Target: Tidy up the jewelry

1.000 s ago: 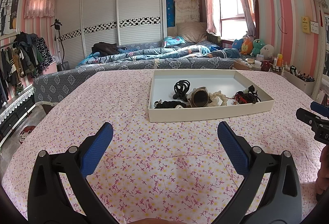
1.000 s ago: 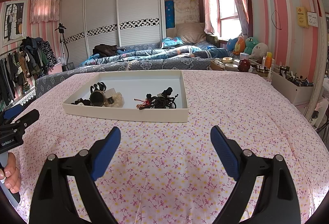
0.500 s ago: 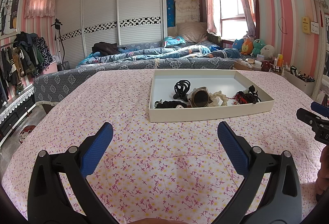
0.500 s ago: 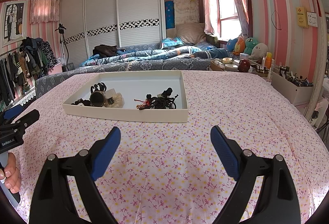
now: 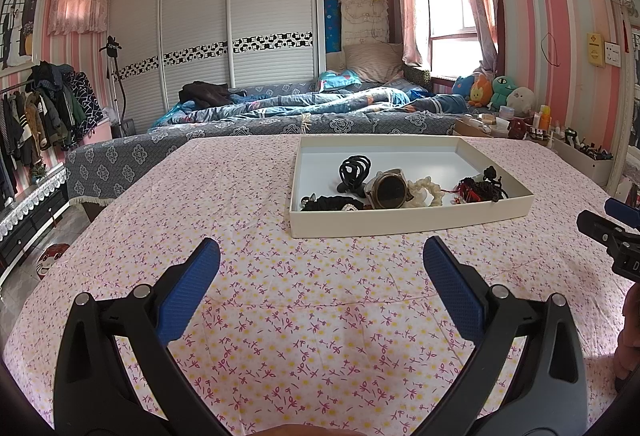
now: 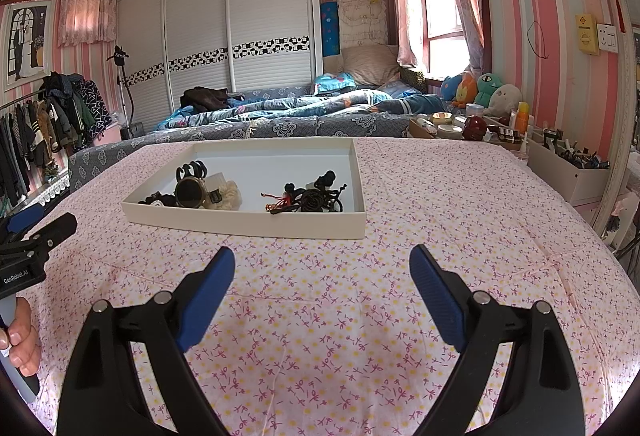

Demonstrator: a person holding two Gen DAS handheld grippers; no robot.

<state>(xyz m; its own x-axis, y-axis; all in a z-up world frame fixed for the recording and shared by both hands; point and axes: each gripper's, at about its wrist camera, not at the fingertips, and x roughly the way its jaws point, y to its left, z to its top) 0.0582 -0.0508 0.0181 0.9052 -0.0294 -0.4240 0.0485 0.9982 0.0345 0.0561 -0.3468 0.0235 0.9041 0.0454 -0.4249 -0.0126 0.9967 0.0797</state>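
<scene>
A shallow white tray (image 5: 408, 224) sits on the floral tablecloth; it also shows in the right wrist view (image 6: 248, 224). In it lie a black claw clip (image 5: 354, 168), a round watch (image 5: 387, 191), a cream scrunchie (image 5: 427, 191), a black hair tie (image 5: 332, 203) and a tangle of red and black cords (image 5: 478, 189). The right wrist view shows the watch (image 6: 189, 192) and the tangle (image 6: 312, 197). My left gripper (image 5: 320, 264) is open and empty, short of the tray. My right gripper (image 6: 322, 272) is open and empty, also short of the tray.
The floral tablecloth (image 5: 248, 195) covers the table around the tray. A bed with blue bedding (image 5: 304, 107) lies behind. A white box of small items (image 6: 568, 171) and bottles stand at the right edge. A clothes rack (image 5: 36, 107) is at the left.
</scene>
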